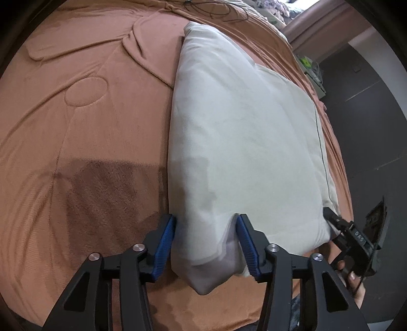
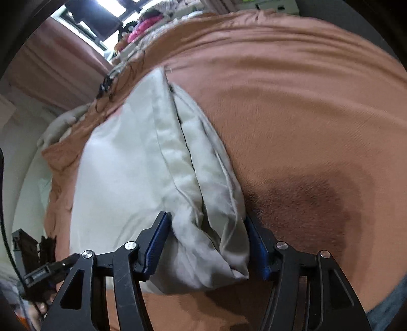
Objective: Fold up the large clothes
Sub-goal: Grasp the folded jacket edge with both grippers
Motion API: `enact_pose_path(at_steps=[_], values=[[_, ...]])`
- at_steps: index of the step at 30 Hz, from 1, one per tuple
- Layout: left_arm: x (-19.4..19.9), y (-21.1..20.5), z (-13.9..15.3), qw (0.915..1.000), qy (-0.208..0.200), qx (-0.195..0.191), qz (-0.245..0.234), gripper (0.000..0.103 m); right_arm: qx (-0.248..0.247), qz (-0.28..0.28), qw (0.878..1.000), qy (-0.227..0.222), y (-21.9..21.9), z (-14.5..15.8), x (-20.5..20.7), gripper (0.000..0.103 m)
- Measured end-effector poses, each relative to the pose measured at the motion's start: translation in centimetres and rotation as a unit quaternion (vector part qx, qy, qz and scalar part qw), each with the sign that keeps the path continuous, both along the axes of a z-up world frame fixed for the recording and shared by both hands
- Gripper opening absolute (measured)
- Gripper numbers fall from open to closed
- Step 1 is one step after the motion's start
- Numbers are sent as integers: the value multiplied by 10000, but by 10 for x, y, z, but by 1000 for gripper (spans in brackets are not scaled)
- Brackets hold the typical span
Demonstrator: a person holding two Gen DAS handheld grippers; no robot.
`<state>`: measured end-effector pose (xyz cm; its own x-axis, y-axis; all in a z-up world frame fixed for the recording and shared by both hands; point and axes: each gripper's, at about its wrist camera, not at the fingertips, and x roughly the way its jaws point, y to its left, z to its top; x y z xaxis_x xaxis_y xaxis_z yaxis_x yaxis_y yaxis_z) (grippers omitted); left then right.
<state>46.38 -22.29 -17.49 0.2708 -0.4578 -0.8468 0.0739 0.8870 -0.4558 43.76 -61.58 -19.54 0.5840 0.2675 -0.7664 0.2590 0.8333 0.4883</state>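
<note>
A pale grey-white padded garment [image 1: 241, 140] lies folded into a long thick stack on the bed. Its near end hangs between both grippers. My left gripper [image 1: 205, 219] has the near left corner of the garment between its blue pads, which press into the fabric on both sides. In the right wrist view the garment [image 2: 127, 178] shows its layered edge with a dark seam. There my right gripper [image 2: 206, 217] is shut on the bunched near right corner. A hand [image 1: 353, 277] holding the right gripper's body shows at the lower right of the left wrist view.
An orange-brown fleece blanket [image 1: 89, 127] covers the bed under the garment. A black cable [image 1: 216, 10] lies at the bed's far end. Pink curtains [image 2: 51, 66] and a window stand beyond. Dark floor [image 1: 368, 127] runs along the bed's right side.
</note>
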Motion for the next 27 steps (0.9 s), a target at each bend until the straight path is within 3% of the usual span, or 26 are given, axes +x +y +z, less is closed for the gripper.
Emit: enact_pose_path(at_steps=[3,7,18,21,27], values=[[-4,-1,6,9998,-141,92,-42,31,-220,49,9997,31,8,8,0,36],[-8,6,19,9997,-222,46,-107,24,248,58,9996,-116,1,16,-11,23],[-36,46,41,9995,-270,-54,-180,19,437,497,9978,-95,45,27,-58,21],[-54,52,44,9989,-331,112,-307,19,492,552,9972,-42,54,24,-73,21],[-80,51,45,9966,-406,515,-489,20,-22,729,9973,43,73,26,-96,21]])
